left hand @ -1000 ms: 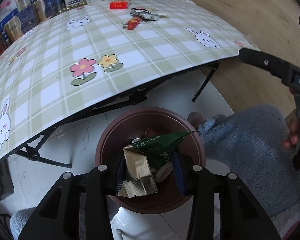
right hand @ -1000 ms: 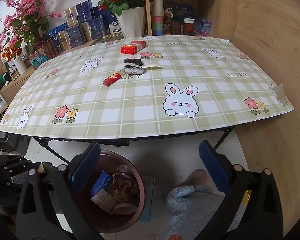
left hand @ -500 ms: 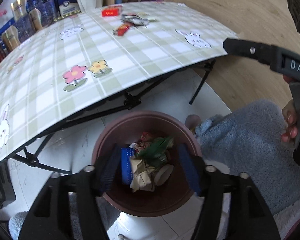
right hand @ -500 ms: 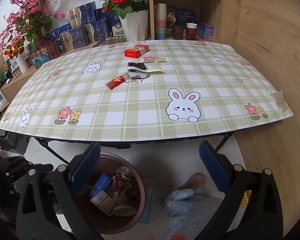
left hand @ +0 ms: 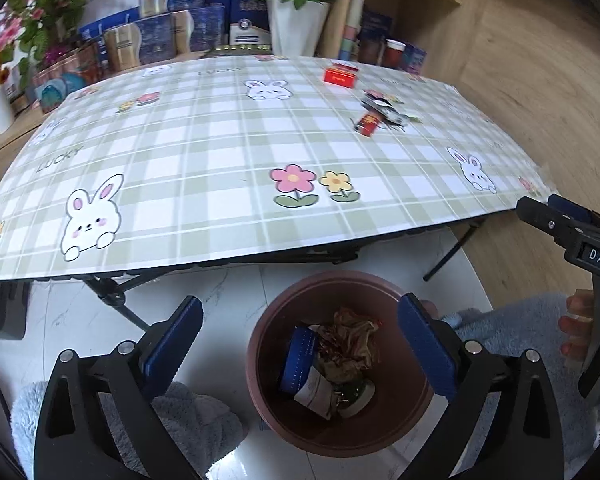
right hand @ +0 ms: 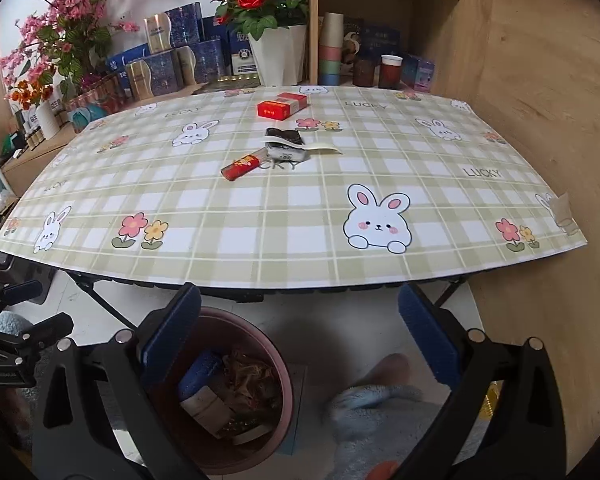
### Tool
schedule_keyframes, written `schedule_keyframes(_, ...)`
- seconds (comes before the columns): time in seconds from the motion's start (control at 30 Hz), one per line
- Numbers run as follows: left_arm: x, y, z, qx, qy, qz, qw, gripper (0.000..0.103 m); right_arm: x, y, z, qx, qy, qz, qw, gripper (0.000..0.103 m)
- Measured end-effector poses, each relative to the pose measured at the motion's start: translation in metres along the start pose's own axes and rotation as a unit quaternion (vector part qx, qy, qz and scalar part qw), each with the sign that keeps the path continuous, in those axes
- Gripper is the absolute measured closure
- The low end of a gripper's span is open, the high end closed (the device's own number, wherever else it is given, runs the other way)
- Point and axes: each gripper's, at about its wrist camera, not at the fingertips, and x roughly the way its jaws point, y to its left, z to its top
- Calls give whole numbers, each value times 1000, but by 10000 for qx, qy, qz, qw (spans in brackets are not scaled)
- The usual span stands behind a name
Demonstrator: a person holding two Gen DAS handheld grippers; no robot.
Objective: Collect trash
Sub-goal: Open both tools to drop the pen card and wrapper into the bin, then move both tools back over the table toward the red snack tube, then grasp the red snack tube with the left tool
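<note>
Left gripper (left hand: 298, 344): jaws opening wide, nothing between them, above the brown bin (left hand: 260, 384) | Right gripper (right hand: 298, 340): spread wide, empty | Remaining trash: red stick wrapper (right hand: 244, 165), crumpled wrappers (right hand: 286, 146) and red box (right hand: 282, 107) mid-table, ahead of both | Stick's long axis runs diagonally, near-left to far-right | Right gripper looks nearer, squarely facing.

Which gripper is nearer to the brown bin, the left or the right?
Left. The left gripper, opening and empty, hangs over the brown bin; the right gripper is beside it.
</note>
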Motion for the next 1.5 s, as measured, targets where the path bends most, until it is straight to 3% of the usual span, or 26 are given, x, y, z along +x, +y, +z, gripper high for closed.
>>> schedule_keyframes(0.3, -1, 5, 8, 26, -147, -156, 9998, 7, 11, -11, 9, 244, 159, 214, 9993, 6)
schedule_keyframes(0.43, 3, 3, 29, 273, -199, -244, 9991, 7, 21, -14, 18, 54, 215, -152, 9996, 6)
schedule_keyframes(0.6, 15, -5, 73, 520, -327, -507, 9968, 7, 33, -24, 28, -5, 248, -269, 9993, 6)
schedule_keyframes(0.87, 109, -57, 157, 1763, -61, -628, 9823, 8, 66, -46, 49, 314, 332, -364, 9983, 6)
schedule_keyframes(1.1, 180, -79, 195, 1670, 394, -649, 9830, 13, 80, -64, 55, 572, 381, -215, 9974, 6)
schedule_keyframes(1.23, 201, -92, 196, 1947, 573, -593, 9774, 27, 86, -75, 56, 692, 452, -142, 9965, 6)
schedule_keyframes(1.33, 204, -89, 197, 1935, 499, -560, 9782, 33, 88, -79, 58, 722, 441, -29, 9964, 6)
schedule_keyframes(1.4, 204, -86, 199, 1893, 452, -512, 9795, 49, 91, -78, 59, 606, 477, -45, 9970, 6)
schedule_keyframes(1.43, 202, -84, 200, 1897, 438, -507, 9796, 72, 93, -77, 60, 549, 490, -61, 9973, 6)
schedule_keyframes(1.47, 200, -83, 201, 1938, 462, -472, 9788, 81, 95, -75, 61, 485, 506, -64, 9975, 6)
schedule_keyframes(1.5, 199, -81, 200, 1995, 534, -477, 9773, 81, 96, -72, 61, 426, 525, -45, 9977, 6)
